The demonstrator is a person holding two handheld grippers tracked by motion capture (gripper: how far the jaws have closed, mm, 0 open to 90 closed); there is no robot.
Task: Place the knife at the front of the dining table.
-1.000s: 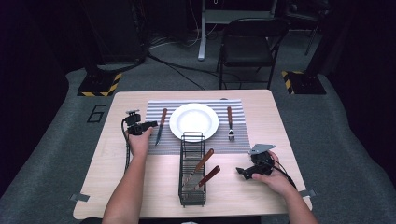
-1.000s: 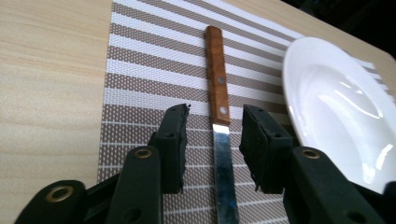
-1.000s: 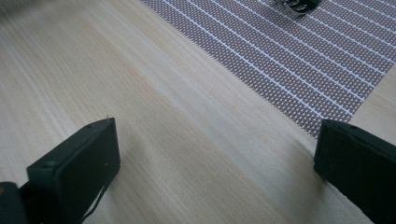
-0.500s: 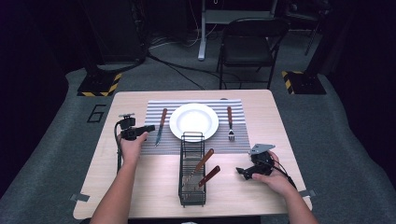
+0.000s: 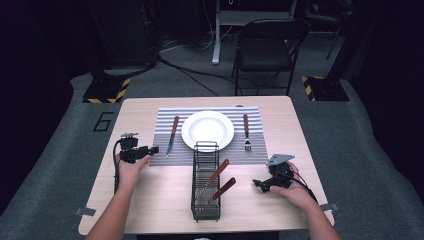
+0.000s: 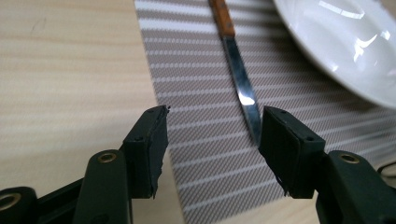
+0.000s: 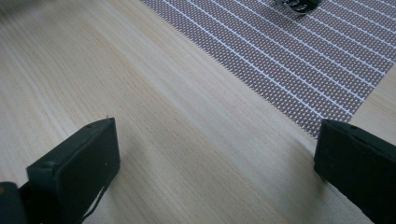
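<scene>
Opening wider with nothing between its jaws, the left hand-held gripper (image 5: 153,149) sits just beside the knife (image 5: 172,135); the right hand-held gripper (image 5: 256,183) rests spread over the bench (image 5: 150,200).

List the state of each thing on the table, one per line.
Knife: flat on the mat, left of the plate, not held.
Fork: flat on the mat, right of the plate.
Plate: bare, on the mat.
Rack: upright, two wooden-handled utensils inside.
Left hand-held gripper: jaws just opening, nothing between them.
Right hand-held gripper: open, holding nothing.
</scene>
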